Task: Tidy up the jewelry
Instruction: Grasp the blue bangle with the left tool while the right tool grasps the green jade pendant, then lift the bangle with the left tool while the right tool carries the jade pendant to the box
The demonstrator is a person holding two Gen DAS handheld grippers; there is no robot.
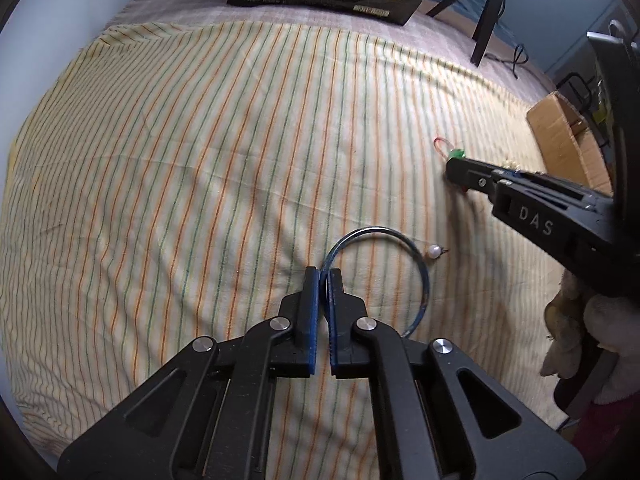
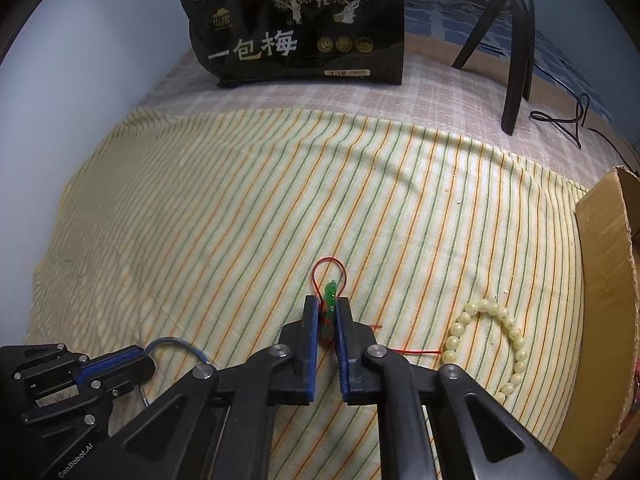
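My left gripper is shut on a thin blue bangle that lies on the striped cloth. A small pearl piece lies just right of the bangle. My right gripper is shut on a green pendant with a red cord loop. The right gripper also shows in the left wrist view, with the pendant at its tip. The left gripper and bangle show at lower left in the right wrist view. A pale bead bracelet lies to the right.
A cardboard box stands at the cloth's right edge; it also shows in the left wrist view. A black printed bag stands at the back. Tripod legs and a black cable are at the back right.
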